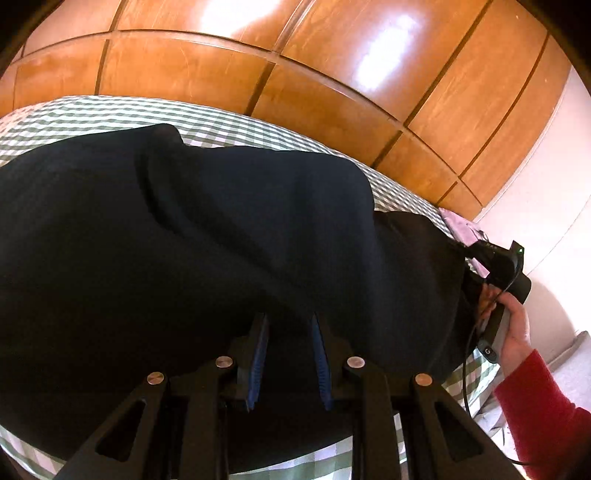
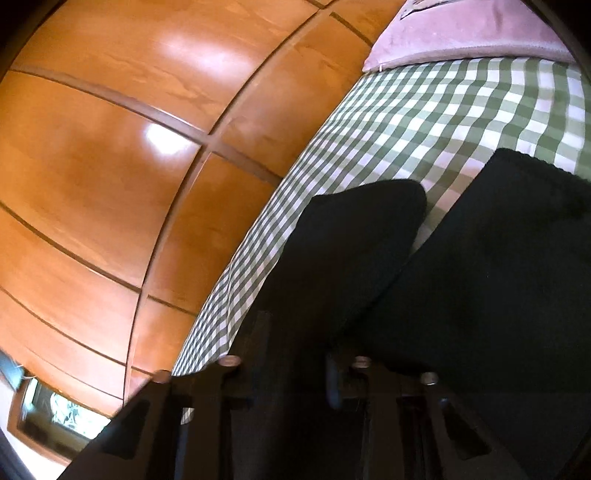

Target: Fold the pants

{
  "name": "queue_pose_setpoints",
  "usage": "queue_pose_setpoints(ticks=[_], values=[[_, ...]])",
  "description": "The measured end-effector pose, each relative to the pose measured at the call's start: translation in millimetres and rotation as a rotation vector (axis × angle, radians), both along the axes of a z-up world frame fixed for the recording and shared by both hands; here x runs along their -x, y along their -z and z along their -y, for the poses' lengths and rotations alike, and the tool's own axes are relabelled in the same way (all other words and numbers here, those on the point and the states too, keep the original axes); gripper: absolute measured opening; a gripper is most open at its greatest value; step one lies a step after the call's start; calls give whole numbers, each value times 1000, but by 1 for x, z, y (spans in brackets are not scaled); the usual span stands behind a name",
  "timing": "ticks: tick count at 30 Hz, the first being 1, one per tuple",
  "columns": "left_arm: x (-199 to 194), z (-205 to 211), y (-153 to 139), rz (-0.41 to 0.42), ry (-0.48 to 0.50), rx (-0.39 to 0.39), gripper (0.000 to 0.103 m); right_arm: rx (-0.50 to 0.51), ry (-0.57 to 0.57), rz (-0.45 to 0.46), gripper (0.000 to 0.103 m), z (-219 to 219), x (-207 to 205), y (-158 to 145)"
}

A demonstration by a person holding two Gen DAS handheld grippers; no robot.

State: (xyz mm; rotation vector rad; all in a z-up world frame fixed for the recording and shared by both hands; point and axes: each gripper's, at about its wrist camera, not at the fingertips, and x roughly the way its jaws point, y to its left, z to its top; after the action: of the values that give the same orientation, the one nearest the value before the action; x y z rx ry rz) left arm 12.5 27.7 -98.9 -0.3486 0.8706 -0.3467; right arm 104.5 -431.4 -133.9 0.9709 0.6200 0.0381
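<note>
Dark navy pants (image 1: 184,240) lie spread over a green-and-white checked bedsheet (image 1: 229,125). My left gripper (image 1: 290,321) sits low at the near edge of the pants, its blue-padded fingers (image 1: 260,347) a narrow gap apart with dark cloth between them. The right gripper body (image 1: 506,273) shows at the far right, held by a hand in a red sleeve, at the pants' other end. In the right wrist view two dark pant legs (image 2: 354,236) stretch away over the sheet (image 2: 424,110). My right gripper (image 2: 295,332) is dark against the cloth and its fingertips are hard to make out.
A glossy wooden wardrobe (image 1: 295,66) runs along the far side of the bed; it also fills the left of the right wrist view (image 2: 110,166). A pink cushion (image 2: 461,33) lies at the bed's far end. A pale wall (image 1: 546,177) stands at the right.
</note>
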Motion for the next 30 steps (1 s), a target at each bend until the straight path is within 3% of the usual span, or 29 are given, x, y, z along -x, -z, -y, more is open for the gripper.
queue_pose_setpoints(ticks=[4, 8, 12, 15, 23, 30], values=[[-2, -9, 0, -6, -7, 25, 23, 66, 3, 62, 12, -3, 13, -19], [2, -10, 0, 1, -10, 33, 23, 228, 1, 158, 12, -11, 45, -57], [3, -7, 1, -6, 4, 69, 23, 260, 21, 173, 12, -3, 70, -66], [2, -5, 0, -5, 17, 68, 23, 253, 32, 153, 12, 10, 89, -62], [-1, -6, -1, -11, 14, 72, 23, 186, 72, 14, 12, 25, 120, -10], [-3, -1, -2, -4, 12, 62, 23, 67, 74, 26, 12, 36, 118, -2]])
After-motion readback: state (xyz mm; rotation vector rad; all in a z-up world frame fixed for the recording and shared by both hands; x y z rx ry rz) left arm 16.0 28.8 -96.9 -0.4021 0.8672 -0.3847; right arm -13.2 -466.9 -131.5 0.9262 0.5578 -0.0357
